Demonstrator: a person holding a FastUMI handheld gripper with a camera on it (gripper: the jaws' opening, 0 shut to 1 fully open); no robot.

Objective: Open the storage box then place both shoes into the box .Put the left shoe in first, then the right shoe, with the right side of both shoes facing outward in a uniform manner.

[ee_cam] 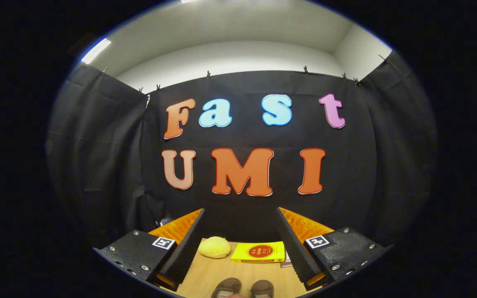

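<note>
Your gripper (240, 231) is spread wide and holds nothing, pointed high at the far wall. The shoes (244, 288) sit side by side on the table (205, 273), near you, below the fingers; no box is visible from here. Tilt down, find the box, and open it before you touch either shoe.

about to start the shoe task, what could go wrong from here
1. The gripper is open, pointed at the booth wall; the shoes sit low between the fingers, barely in sight, so a grab could miss.
2. A yellow sponge and a yellow box lie on the table just beyond the shoes; reaching too far could knock them.
</note>
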